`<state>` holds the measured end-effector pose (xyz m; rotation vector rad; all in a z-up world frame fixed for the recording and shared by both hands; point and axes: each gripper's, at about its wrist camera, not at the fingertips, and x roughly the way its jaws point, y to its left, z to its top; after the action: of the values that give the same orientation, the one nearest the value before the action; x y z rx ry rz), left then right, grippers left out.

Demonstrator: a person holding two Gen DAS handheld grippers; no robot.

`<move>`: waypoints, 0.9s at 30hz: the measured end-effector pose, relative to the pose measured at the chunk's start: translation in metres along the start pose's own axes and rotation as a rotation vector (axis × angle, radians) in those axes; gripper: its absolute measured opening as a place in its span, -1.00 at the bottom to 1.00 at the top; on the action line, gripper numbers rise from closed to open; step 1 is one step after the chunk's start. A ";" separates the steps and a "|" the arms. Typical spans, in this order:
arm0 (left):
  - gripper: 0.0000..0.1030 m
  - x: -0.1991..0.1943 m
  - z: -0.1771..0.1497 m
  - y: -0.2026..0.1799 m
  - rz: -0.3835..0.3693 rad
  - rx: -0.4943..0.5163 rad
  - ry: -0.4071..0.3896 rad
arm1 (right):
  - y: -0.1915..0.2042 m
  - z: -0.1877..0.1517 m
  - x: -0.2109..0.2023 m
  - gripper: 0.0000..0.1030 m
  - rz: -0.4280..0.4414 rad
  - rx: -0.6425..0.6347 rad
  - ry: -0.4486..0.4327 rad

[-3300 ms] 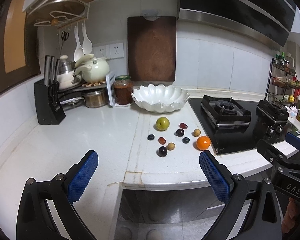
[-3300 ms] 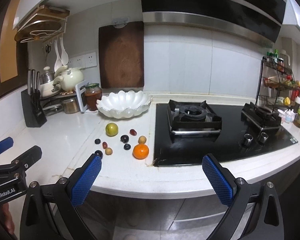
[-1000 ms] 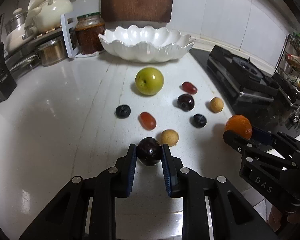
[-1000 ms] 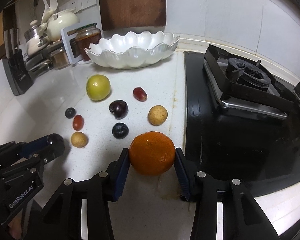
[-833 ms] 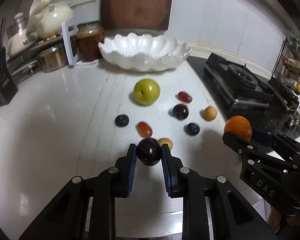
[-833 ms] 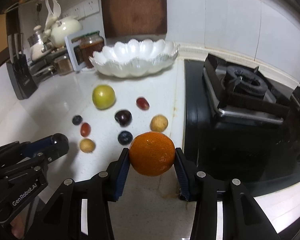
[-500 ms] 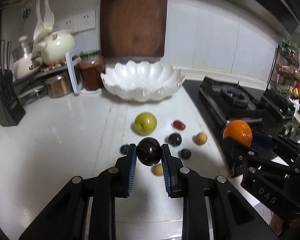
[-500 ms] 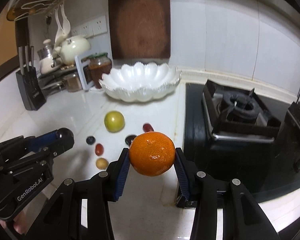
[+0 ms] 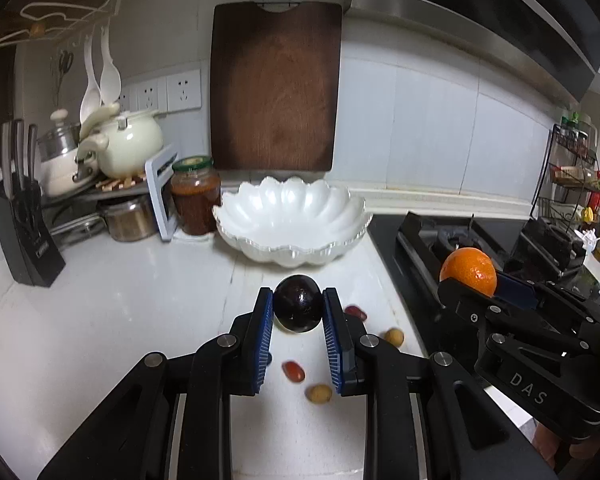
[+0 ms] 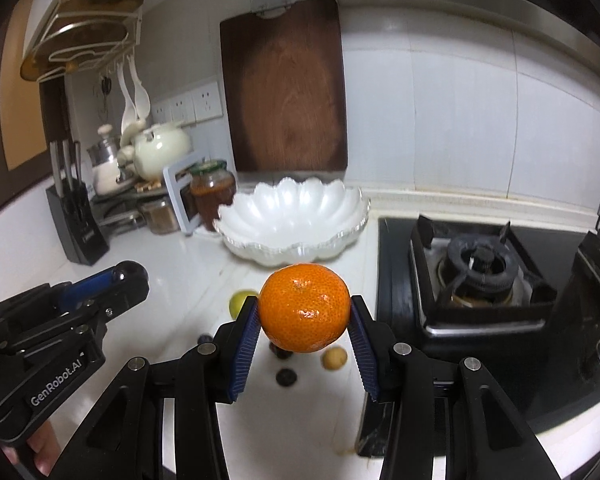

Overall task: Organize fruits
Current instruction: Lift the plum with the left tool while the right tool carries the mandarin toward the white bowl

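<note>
Dim, cool indoor light; soft glare on the glossy white stone worktop (image 9: 100, 320); strong fisheye bending and black vignetted corners; small fruits blurred in the right wrist view.

At the centre of the frame the right tool (image 10: 304, 320) grips an orange (image 10: 304, 307) between its blue pads, held clear above the white counter (image 10: 172, 276). Behind it sits a white scalloped bowl (image 10: 292, 220). At lower left the left tool (image 10: 128, 274) holds a dark fruit (image 10: 130, 270). Small fruits (image 10: 334, 358) lie on the counter below the orange.
</note>
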<state>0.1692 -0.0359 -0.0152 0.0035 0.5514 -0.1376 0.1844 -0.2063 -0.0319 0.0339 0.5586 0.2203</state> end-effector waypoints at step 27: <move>-0.51 0.084 0.104 0.034 -0.020 0.020 -0.042 | 0.005 0.106 0.074 -0.12 -0.018 -0.027 -0.090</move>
<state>0.2987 -0.0171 0.0284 0.0148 0.5078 -0.1620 0.3004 -0.1825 0.0195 0.0119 0.4661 0.2075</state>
